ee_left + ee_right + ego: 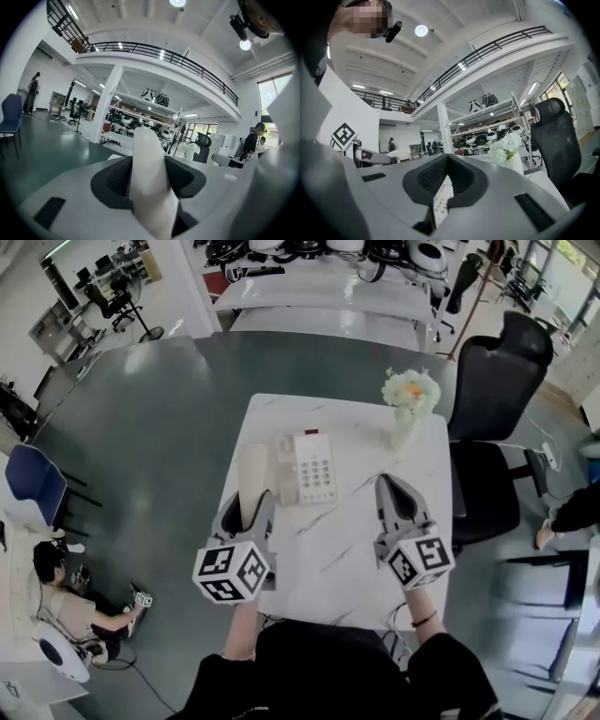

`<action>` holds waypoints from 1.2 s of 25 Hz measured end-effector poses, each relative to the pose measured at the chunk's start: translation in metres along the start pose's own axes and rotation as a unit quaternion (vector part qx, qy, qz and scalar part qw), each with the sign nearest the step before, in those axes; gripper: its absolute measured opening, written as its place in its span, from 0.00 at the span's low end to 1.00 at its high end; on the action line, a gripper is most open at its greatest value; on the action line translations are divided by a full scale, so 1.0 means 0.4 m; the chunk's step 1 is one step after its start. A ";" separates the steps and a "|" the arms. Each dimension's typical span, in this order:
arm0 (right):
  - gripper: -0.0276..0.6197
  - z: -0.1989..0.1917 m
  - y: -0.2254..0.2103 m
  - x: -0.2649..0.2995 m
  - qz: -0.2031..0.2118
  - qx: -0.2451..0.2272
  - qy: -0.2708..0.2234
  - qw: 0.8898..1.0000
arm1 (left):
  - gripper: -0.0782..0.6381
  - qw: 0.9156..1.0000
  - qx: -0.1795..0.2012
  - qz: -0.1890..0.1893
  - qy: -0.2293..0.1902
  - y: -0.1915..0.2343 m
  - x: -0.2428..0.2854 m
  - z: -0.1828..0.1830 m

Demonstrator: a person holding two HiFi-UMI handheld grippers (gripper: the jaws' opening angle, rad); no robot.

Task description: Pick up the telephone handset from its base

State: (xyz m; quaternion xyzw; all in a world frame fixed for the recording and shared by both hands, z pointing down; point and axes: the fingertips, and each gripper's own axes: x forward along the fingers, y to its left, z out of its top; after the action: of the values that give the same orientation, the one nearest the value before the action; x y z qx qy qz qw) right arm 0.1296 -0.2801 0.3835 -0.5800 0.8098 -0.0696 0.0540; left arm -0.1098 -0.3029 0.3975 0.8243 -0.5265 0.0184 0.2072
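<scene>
On the white marble table stands the cream telephone base with its keypad facing up. The cream handset is off the base, just to its left, upright between the jaws of my left gripper. In the left gripper view the handset fills the gap and both dark pads press on its sides. My right gripper hovers right of the base with its fingertips together and nothing in them. In the right gripper view a slit below the closed tips shows the keypad.
A white vase of pale flowers stands at the table's far right corner. A black office chair is just right of the table. A person sits on the floor at the left, near a blue chair.
</scene>
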 end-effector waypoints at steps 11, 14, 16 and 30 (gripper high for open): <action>0.03 0.068 0.020 -0.068 0.002 0.002 -0.031 1.000 | 0.40 0.999 -0.006 -0.010 -0.039 -0.006 -0.091 0.043; 0.03 0.085 0.014 -0.087 -0.002 0.006 -0.041 0.999 | 0.40 0.999 -0.005 -0.011 -0.042 -0.009 -0.104 0.042; 0.03 0.098 0.014 -0.094 -0.004 0.005 -0.046 0.999 | 0.40 0.999 -0.003 -0.012 -0.045 -0.010 -0.115 0.046; 0.03 0.119 0.012 -0.118 -0.013 0.000 -0.055 0.998 | 0.40 0.998 -0.001 -0.013 -0.058 -0.013 -0.158 0.041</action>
State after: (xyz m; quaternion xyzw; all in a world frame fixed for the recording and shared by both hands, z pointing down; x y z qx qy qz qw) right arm 0.1485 -0.2362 0.3363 -0.5932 0.7981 -0.0389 0.0976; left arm -0.1363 -0.2526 0.3650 0.8309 -0.5265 -0.0327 0.1769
